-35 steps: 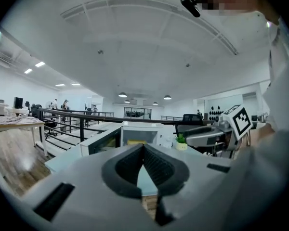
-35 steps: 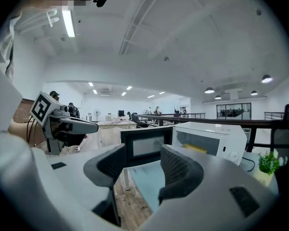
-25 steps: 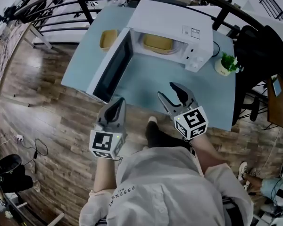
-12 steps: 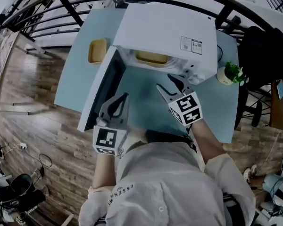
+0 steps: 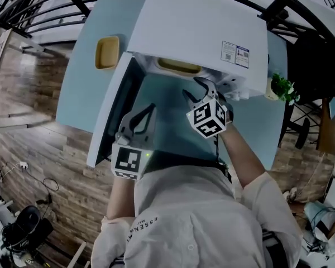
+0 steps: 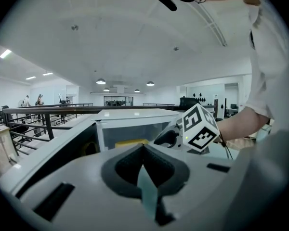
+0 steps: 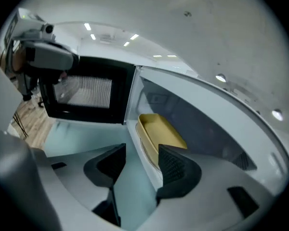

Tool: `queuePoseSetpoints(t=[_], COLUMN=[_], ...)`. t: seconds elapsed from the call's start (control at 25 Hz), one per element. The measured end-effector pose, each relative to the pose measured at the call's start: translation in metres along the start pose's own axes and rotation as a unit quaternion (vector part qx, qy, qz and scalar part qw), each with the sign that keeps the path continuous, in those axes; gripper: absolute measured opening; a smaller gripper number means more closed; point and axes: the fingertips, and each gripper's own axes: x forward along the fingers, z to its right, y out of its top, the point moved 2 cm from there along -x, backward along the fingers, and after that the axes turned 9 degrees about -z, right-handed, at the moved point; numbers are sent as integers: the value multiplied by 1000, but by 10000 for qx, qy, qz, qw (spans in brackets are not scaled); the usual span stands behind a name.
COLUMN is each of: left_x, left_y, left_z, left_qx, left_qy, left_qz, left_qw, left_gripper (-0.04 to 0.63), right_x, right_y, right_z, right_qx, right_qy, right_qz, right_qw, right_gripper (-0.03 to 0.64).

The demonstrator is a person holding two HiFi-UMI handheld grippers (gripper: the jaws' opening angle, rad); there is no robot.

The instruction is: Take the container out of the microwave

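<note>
Container [image 5: 178,67] inside microwave [image 5: 196,32], long axis across the opening, at 11 o'clock just beyond right gripper [image 5: 195,89], the nearer one, jaws wide. Left gripper [image 5: 139,124] closed, empty, farther back.

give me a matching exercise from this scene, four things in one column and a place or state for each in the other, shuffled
Things:
1. left gripper
2. right gripper
3. container
4. plant

Places or states:
a. inside the microwave
b. jaws together, nothing between them
c. jaws apart, nothing between them
d. right of the microwave in the head view

Pairs: 1-b, 2-c, 3-a, 4-d
</note>
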Motion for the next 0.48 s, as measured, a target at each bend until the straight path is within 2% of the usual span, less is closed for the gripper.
queuePoseSetpoints(t=[0.2,0.32,0.48], left_x=[3,3,2], left_y=[-7,-15,-25], left_z=[-8,-11,-13], left_qx=[-174,-29,-364], left_qy=[-44,-175,-253], left_qz=[-202,-253,-333], left_qw=[9996,9995,9985], left_gripper=[2,2,2], right_x=[29,40,52], right_y=[-1,6,10], right_z=[-3,-1,3], right_qx=[-809,-1326,-1861], right_qy=[-338,-625,-786], right_qz=[-722,-862,-992], right_qw=[9935,9854,9743], right_gripper=[221,221,221])
